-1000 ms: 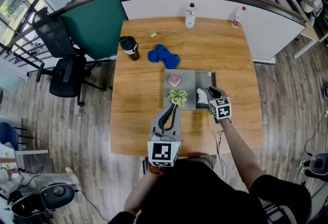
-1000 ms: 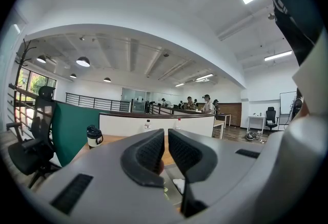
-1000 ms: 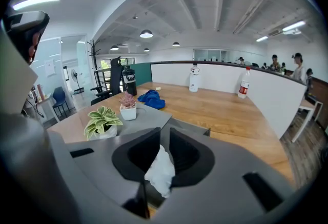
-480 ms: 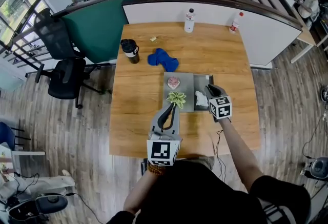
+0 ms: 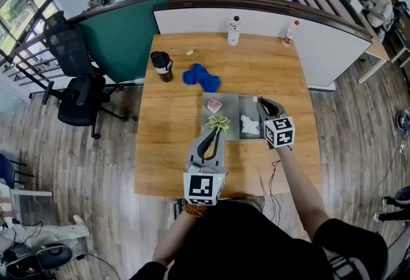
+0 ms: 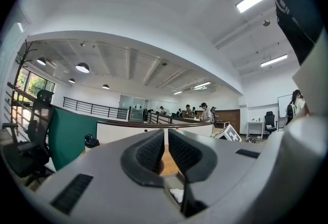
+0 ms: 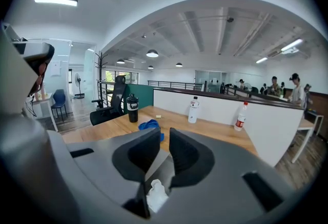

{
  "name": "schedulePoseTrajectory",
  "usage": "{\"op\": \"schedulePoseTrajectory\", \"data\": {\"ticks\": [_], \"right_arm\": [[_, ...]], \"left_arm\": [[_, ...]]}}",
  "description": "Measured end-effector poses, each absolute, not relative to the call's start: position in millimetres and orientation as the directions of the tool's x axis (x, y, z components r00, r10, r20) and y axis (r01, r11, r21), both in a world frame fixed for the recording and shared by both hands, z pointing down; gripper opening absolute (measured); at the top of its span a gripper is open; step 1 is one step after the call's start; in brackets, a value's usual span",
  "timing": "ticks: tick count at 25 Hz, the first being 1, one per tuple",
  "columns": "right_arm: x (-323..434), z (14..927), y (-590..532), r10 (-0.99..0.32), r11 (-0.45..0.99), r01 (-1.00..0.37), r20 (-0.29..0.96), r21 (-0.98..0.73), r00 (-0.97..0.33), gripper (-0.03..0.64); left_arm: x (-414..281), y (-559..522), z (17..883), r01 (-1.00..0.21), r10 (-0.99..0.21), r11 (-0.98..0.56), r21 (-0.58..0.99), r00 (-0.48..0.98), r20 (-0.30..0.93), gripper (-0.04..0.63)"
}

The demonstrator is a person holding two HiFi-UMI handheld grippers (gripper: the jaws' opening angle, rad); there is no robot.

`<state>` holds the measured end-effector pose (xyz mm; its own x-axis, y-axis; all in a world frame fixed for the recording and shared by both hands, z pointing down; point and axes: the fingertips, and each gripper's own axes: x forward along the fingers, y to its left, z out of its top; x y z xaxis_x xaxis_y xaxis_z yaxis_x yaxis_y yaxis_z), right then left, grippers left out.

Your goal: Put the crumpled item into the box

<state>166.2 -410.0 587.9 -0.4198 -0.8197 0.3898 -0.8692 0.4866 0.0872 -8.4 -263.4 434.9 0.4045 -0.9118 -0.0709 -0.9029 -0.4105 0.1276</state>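
A grey box (image 5: 232,132) lies on the wooden table. Its right compartment holds a white crumpled item (image 5: 249,123), also seen below the jaws (image 7: 156,196) in the right gripper view. A green crumpled item (image 5: 218,122) and a pink one (image 5: 214,104) sit in the left part. My right gripper (image 5: 259,100) hovers over the box's far right corner, shut and holding nothing (image 7: 165,133). My left gripper (image 5: 216,134) points at the green item from the near side; it is shut and holds nothing (image 6: 166,133).
A blue cloth (image 5: 202,76) lies just beyond the box and a black tumbler (image 5: 162,65) stands at the far left. Two bottles (image 5: 234,30) (image 5: 289,33) stand along the far edge. Office chairs (image 5: 77,90) are left of the table.
My right gripper has drawn back from the white item toward the box's far corner. The left gripper has stayed put.
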Motion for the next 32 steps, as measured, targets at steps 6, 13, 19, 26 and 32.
{"op": "schedulePoseTrajectory", "data": {"ticks": [6,13,19,26,32], "right_arm": [[154.1,554.3,-400.0,-0.832,0.494,-0.865,0.336,0.089,-0.441,0.063],[138.4,508.6,-383.7,-0.842,0.515,-0.845,0.268,0.141,-0.469,0.061],[130.4,472.7,-363.6,-0.852,0.515,-0.84,0.213,0.174,-0.478,0.055],[120.7,448.9,-329.2,-0.864,0.504,-0.812,0.175,0.293,-0.473,0.051],[109.6,432.5,-303.9,-0.868,0.495,-0.824,0.122,0.274,-0.481,0.04]], "left_arm": [[-9.7,-258.4,425.7,-0.902,-0.909,-0.415,0.12,0.405,-0.099,0.041],[-7.2,-249.7,419.5,-0.896,-0.902,-0.428,0.116,0.415,-0.119,0.041],[-4.4,-241.1,421.1,-0.888,-0.894,-0.445,0.12,0.432,-0.116,0.041],[0.0,-227.3,426.2,-0.873,-0.882,-0.469,0.134,0.457,-0.111,0.041],[-8.6,-216.7,429.5,-0.878,-0.89,-0.456,0.145,0.445,-0.102,0.041]]}}
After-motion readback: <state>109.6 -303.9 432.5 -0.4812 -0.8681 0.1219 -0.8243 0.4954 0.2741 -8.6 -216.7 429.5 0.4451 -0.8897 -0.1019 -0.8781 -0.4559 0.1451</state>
